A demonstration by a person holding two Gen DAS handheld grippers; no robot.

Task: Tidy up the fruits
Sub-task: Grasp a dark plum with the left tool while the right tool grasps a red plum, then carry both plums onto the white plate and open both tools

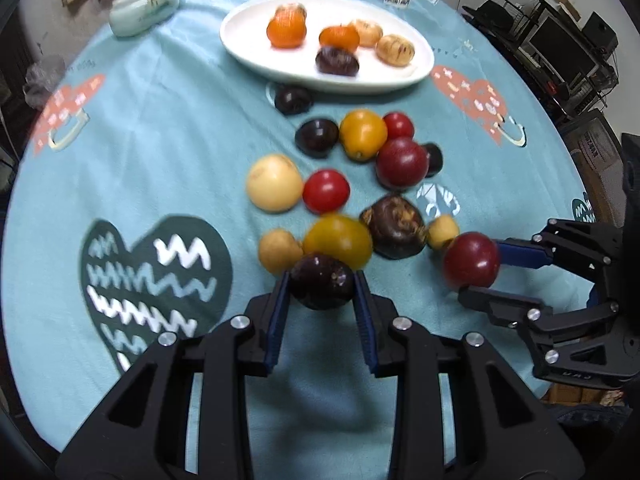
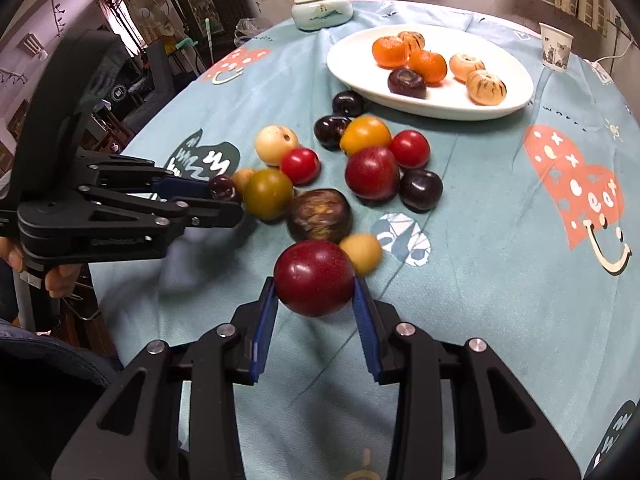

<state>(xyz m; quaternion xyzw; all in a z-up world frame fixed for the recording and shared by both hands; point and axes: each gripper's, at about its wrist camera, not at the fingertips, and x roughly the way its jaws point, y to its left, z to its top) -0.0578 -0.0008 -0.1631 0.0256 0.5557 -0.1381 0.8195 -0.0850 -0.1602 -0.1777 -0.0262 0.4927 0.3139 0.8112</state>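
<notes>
My left gripper point(image 1: 322, 280) is shut on a dark purple plum point(image 1: 320, 288) at the near edge of the fruit pile. In the right wrist view the same left gripper point(image 2: 226, 200) reaches in from the left with that plum point(image 2: 221, 187) between its tips. My right gripper point(image 2: 314, 284) is shut on a red plum point(image 2: 314, 276), held just above the cloth; from the left wrist it shows at the right point(image 1: 478, 272). Several loose fruits point(image 1: 362, 134) lie on the blue tablecloth. A white oval plate point(image 1: 248, 36) behind them holds oranges and other fruit.
A lidded ceramic jar point(image 2: 322, 10) stands at the table's far left and a paper cup point(image 2: 556, 46) at the far right. The round table's edge drops off on both sides. A person's hand point(image 2: 60, 280) holds the left gripper's handle.
</notes>
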